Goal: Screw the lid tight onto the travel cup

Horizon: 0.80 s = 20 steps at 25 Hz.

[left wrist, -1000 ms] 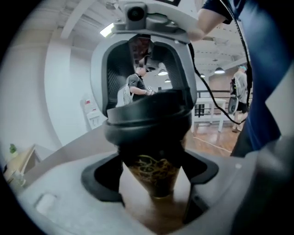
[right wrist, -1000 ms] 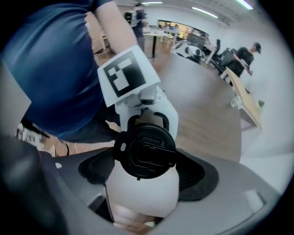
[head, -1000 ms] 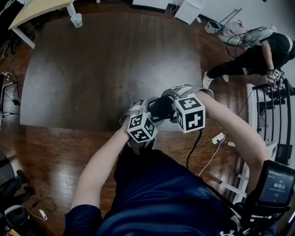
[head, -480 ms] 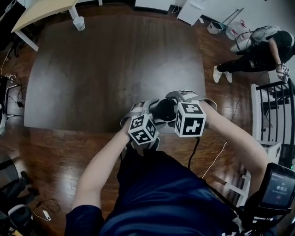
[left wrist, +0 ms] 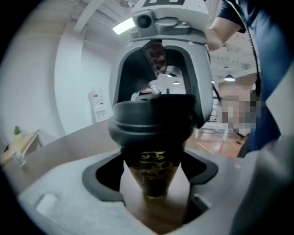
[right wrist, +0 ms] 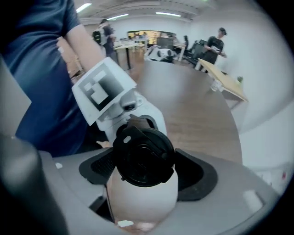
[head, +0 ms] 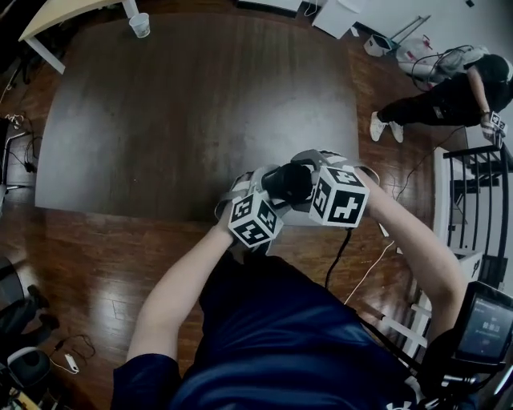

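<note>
The travel cup (left wrist: 152,170), dark with a gold pattern, hangs over the front edge of the table, its black lid (right wrist: 143,156) on top. My left gripper (left wrist: 151,183) clasps the cup's tapering body just under the lid, with both pads against it; its jaws have just been closing on the cup. From above, my right gripper (right wrist: 145,170) points down over the lid with its pads (right wrist: 98,168) against the rim; its jaws have also just been closing, with the lid between them. In the head view the lid (head: 287,182) shows between the two marker cubes.
The dark table (head: 192,104) stretches away from me. A clear plastic cup (head: 140,24) stands on a pale table at the far left. A person (head: 449,84) crouches at the right beside a black rack (head: 481,184). A cable (head: 337,256) trails on the wooden floor.
My right gripper has rolled about the lid, its marker cube turning. Both hands stay at the table's front edge with the cup between them.
</note>
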{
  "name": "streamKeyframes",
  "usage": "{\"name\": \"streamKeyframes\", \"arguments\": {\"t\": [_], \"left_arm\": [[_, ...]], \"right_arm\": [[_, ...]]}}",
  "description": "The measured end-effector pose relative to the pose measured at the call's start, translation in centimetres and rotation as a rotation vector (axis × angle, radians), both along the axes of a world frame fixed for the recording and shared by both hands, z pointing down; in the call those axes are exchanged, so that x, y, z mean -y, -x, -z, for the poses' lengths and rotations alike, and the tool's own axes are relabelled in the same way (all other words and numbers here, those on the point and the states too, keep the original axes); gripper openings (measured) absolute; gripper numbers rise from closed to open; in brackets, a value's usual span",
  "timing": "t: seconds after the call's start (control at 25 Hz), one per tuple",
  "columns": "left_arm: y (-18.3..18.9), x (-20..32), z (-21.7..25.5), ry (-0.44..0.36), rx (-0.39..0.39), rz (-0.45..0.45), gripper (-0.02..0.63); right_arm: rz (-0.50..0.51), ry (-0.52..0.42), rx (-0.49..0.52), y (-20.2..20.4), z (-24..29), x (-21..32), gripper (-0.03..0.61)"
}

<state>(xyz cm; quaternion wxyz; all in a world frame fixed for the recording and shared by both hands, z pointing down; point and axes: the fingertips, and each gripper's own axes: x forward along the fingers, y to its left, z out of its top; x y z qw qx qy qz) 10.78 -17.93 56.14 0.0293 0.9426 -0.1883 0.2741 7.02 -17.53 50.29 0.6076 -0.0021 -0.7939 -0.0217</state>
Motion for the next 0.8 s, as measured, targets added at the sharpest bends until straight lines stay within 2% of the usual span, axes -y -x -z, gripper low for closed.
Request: {"name": "streamKeyframes", "arguments": {"t": [0.12,0.2,0.28,0.32,0.36,0.44,0.52,0.56,0.6,0.64,0.8], "left_arm": [[0.2,0.2,-0.1,0.0,-0.005,0.17,0.393],[0.3,0.0,-0.3,0.007,-0.014,0.217,0.397],[0.4,-0.3,-0.4,0.011,-0.015,0.163,0.405],[0.7,-0.5,-0.4,-0.002,-0.005,0.107,0.411],[0.9,-0.7,-0.4,-0.026,0.011,0.043,0.411],[1.2,-0.9,-0.2,-0.074,0.037,-0.075,0.413],[1.0,-0.9,0.0,-0.08,0.039,-0.142,0.413],[1.1,-0.8,0.1,-0.073,0.035,-0.15,0.409],[1.1,-0.6,0.1,-0.064,0.029,-0.143,0.392],[1.2,-0.6,0.2,-0.058,0.021,-0.123,0.391],[1.5,-0.6,0.2,-0.067,-0.009,0.034,0.384]], "right_arm": [[-0.319,-0.012,0.042,0.0,-0.1,0.5,0.408],[-0.41,-0.009,0.073,0.1,-0.2,0.4,0.408],[-0.34,-0.021,0.084,0.3,-0.1,0.2,0.408],[-0.253,-0.025,0.085,0.5,0.0,0.0,0.417],[-0.146,-0.027,0.083,0.7,0.1,-0.4,0.453],[0.047,-0.019,0.061,0.6,0.1,-1.1,0.454],[0.144,0.0,0.033,0.5,-0.2,-1.1,0.453],[0.163,0.005,0.027,0.6,-0.3,-1.0,0.452],[0.164,0.004,0.026,0.8,-0.4,-0.8,0.414],[0.143,0.001,0.03,1.0,-0.4,-0.7,0.414],[-0.104,-0.02,0.073,1.4,-0.3,-0.4,0.414]]}}
